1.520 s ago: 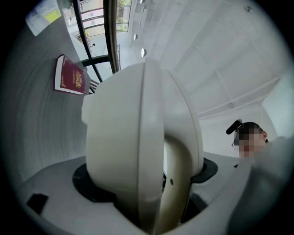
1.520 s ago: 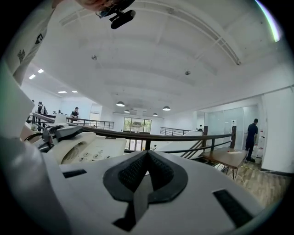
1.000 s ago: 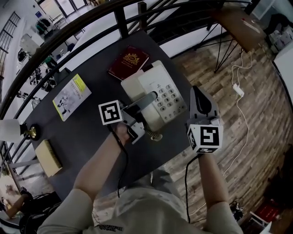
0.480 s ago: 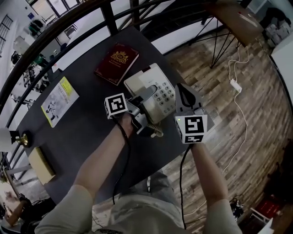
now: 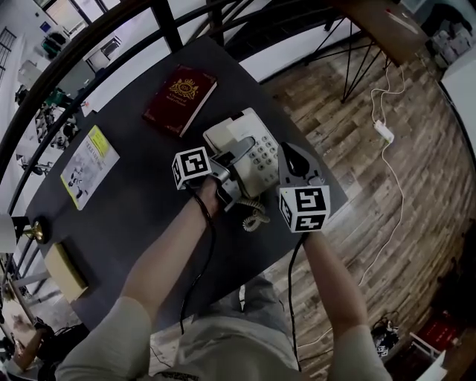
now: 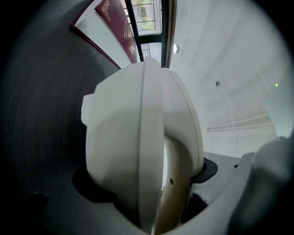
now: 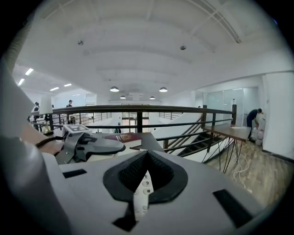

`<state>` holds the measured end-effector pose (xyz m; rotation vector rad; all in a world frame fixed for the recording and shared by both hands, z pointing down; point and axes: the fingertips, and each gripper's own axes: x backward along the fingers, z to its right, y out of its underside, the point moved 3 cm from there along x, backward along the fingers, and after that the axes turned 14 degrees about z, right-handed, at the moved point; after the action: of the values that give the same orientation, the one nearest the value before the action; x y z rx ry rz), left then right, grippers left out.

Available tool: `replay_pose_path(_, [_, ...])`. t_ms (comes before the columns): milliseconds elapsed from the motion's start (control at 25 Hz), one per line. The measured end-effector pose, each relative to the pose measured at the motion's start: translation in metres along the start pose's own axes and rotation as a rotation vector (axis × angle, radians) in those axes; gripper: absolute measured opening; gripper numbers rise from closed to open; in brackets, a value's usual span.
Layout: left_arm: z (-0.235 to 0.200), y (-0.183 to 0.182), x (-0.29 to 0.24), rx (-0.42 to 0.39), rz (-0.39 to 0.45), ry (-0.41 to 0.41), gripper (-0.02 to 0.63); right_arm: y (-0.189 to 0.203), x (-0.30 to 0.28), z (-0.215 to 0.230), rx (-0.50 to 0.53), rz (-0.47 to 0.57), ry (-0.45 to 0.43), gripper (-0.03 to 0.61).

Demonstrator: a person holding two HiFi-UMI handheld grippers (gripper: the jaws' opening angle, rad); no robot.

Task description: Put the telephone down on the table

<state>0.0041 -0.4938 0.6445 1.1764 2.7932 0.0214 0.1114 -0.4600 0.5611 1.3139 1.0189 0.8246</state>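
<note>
A white telephone (image 5: pixel 249 149) with a keypad rests on the dark table (image 5: pixel 141 216) near its right edge. My left gripper (image 5: pixel 235 159) reaches in from the left and is shut on the white handset (image 6: pixel 138 147), which fills the left gripper view. The coiled cord (image 5: pixel 254 219) hangs off the phone's near end. My right gripper (image 5: pixel 291 162) is at the phone's right side. In the right gripper view its jaws (image 7: pixel 144 183) stand together, with only a thin slit showing the keypad (image 7: pixel 144 190) below.
A red book (image 5: pixel 181 98) lies beyond the phone, a leaflet (image 5: pixel 88 165) to the left, a tan box (image 5: pixel 59 269) at the near left. A black railing (image 5: pixel 167 22) runs behind the table. Wooden floor (image 5: pixel 401 193) drops away right of the table edge.
My right gripper has moved left, from out over the floor to the phone's right side. The left gripper stays shut on the handset. More of the coiled cord shows.
</note>
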Motion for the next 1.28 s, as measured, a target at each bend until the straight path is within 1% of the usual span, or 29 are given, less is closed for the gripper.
replay_pose_path(80, [-0.002,0.005,-0.001,-0.044,-0.012,-0.017,0.457,0.001,-0.001,0.002,-0.045,-0.004,-0.002,0.002])
replay_pose_path(280, [-0.005,0.011,-0.003,-0.124,-0.023,-0.049,0.457,0.001,0.001,0.004,-0.064,-0.011,-0.003,0.002])
replay_pose_path(400, [-0.005,0.01,0.0,-0.117,-0.021,-0.052,0.457,0.004,0.005,0.007,-0.091,-0.013,0.018,0.002])
replay_pose_path(560, [-0.008,0.014,0.002,-0.113,-0.044,-0.112,0.459,0.012,0.012,0.007,-0.114,-0.026,0.025,0.002])
replay_pose_path(680, [-0.011,0.017,0.006,-0.132,-0.076,-0.182,0.46,0.016,0.018,0.005,-0.137,-0.034,0.03,0.002])
replay_pose_path(800, [-0.013,0.013,0.009,-0.191,-0.108,-0.266,0.465,0.017,0.021,0.011,-0.159,-0.041,0.061,0.002])
replay_pose_path(880, [-0.016,0.009,0.011,-0.236,-0.132,-0.332,0.465,0.018,0.022,0.014,-0.179,-0.048,0.078,0.002])
replay_pose_path(960, [-0.019,0.008,0.015,-0.272,-0.159,-0.404,0.471,0.016,0.023,0.013,-0.181,-0.058,0.076,0.002])
replay_pose_path(1080, [-0.029,0.007,0.024,-0.293,-0.189,-0.521,0.479,0.012,0.024,0.008,-0.181,-0.062,0.064,0.002])
replay_pose_path(1160, [-0.036,0.006,0.03,-0.282,-0.18,-0.576,0.479,0.01,0.024,0.009,-0.193,-0.056,0.068,0.002])
replay_pose_path(1280, [-0.036,0.003,0.037,-0.301,-0.144,-0.613,0.479,0.01,0.026,0.01,-0.204,-0.062,0.072,0.002])
